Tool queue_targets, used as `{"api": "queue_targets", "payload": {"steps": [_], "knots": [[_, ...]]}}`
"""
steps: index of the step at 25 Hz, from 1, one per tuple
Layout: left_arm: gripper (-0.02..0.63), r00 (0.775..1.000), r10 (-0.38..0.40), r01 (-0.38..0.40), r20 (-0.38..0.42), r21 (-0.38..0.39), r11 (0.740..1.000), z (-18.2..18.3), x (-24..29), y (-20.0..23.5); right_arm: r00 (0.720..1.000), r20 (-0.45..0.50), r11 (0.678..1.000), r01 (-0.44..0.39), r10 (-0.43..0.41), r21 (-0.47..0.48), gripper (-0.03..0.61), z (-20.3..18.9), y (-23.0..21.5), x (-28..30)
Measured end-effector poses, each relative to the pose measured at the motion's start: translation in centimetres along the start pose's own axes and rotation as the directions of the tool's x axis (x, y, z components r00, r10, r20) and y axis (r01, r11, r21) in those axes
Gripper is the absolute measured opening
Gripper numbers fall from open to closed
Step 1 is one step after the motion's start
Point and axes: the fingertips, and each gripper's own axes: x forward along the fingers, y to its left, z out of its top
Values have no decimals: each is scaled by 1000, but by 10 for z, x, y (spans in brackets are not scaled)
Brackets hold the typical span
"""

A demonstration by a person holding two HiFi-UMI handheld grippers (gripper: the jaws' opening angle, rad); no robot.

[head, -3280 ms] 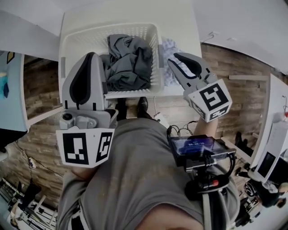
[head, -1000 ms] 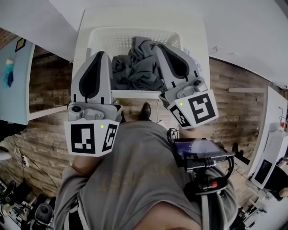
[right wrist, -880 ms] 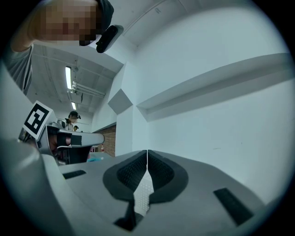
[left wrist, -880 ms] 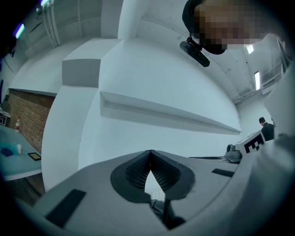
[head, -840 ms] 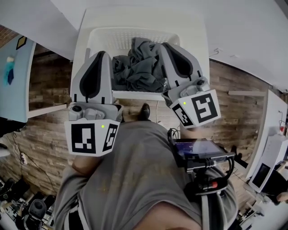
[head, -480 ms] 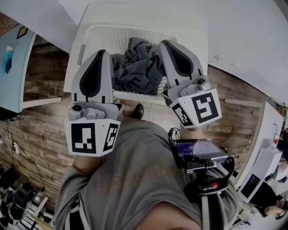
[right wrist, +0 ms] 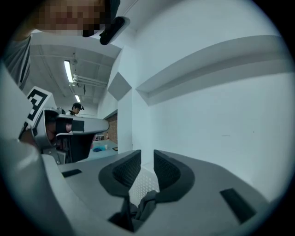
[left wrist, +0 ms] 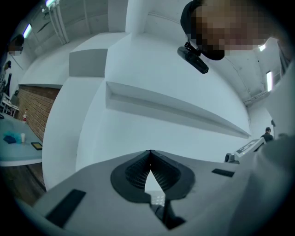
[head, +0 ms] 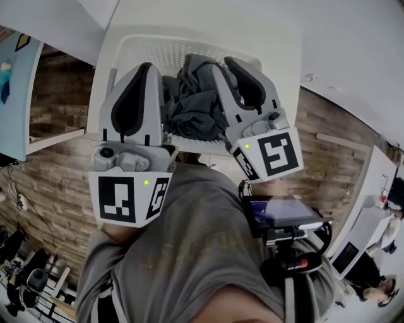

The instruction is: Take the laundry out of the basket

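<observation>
Laundry [head: 192, 107]: one crumpled dark grey heap of cloth, lying in the basket [head: 165, 53]. It is piled toward the basket's 6 o'clock wall and rises above the rim at 12 o'clock of the heap.

Basket: white plastic with perforated walls, standing on a white bench [head: 208, 16] at 12 o'clock of the person. Its mesh [right wrist: 140, 184] also shows in the right gripper view.

Left gripper [head: 145, 66]: at 9 o'clock of the laundry, over the basket's left wall and pointing to 12 o'clock. Its fingers [left wrist: 138, 170] are closed tip to tip with nothing between them. Only the bare white wall lies beyond them in the left gripper view.

Right gripper [head: 228, 62]: at 3 o'clock of the laundry, close against the heap. Whether it touches the cloth cannot be told from the head view. Its fingers [right wrist: 168, 173] stand a narrow gap apart and have just been opening. The pads press on nothing. A fold of the grey cloth [right wrist: 146, 200] shows low in the gap, at 6 o'clock of the tips, with mesh above it.

Person: grey shirt [head: 183, 252] at 6 o'clock of the head view, with a screened device [head: 278, 211] at 4 o'clock.

Floor [head: 53, 164]: wood planks at 9 o'clock and 3 o'clock.
</observation>
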Motion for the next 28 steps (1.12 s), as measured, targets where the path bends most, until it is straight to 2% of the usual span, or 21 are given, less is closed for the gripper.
{"api": "queue_targets", "payload": {"steps": [5, 10, 14, 17, 24, 28], "knots": [[8, 998, -41, 39, -48, -39, 998, -17, 23, 23, 990, -137, 1000, 18, -19, -8, 150, -46, 2, 24], [8, 991, -85, 74, -102, -101, 992, -39, 43, 41, 953, -300, 999, 46, -47, -13, 278, -90, -5, 43], [8, 983, -123, 103, -135, -144, 984, -56, 58, 50, 907, -420, 999, 39, -38, -6, 342, -127, -9, 55], [8, 976, -147, 118, -159, -179, 977, -68, 66, 53, 857, -514, 999, 45, -38, 1, 378, -155, -13, 56], [8, 972, -147, 102, -185, -233, 967, -81, 76, 58, 746, -665, 1000, 30, -26, -6, 411, -202, -17, 46], [8, 973, -142, 95, -183, -243, 965, -81, 73, 61, 709, -703, 999, 42, -49, -27, 411, -214, -17, 41]]}}
